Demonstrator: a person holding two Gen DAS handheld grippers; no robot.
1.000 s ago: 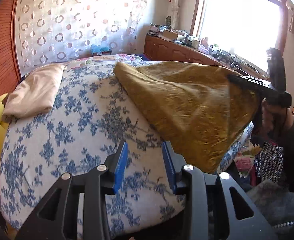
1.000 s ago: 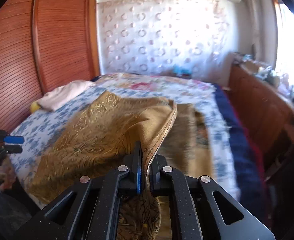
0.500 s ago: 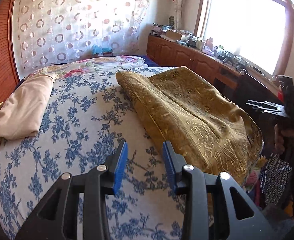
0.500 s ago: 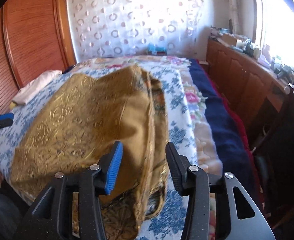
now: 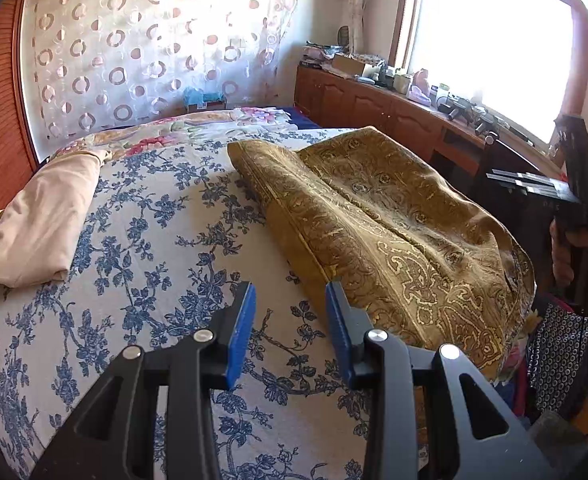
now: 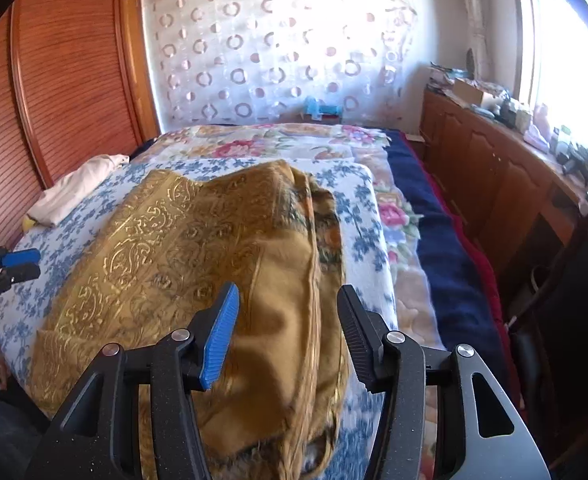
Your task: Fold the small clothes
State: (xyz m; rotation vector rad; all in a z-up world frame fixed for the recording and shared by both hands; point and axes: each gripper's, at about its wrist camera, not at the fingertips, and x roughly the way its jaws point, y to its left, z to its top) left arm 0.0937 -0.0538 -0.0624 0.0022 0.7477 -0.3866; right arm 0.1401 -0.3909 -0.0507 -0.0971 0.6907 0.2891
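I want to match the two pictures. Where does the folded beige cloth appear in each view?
Left wrist view: the folded beige cloth lies at far left on the blue floral bedspread.
Right wrist view: the cloth is at upper left, beside the wooden headboard.
Shared landmark: the golden patterned garment.

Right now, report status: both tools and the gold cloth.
Left tool open, empty, over blue-flowered sheet. Right tool opening, pads clear of gold cloth. Cloth lies folded over. Beige garment off to side, nothing blocking.

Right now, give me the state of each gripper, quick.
Left gripper: open, empty, over the blue floral bedspread.
Right gripper: jaws opening, holding nothing, the gold patterned cloth lies loose below them.
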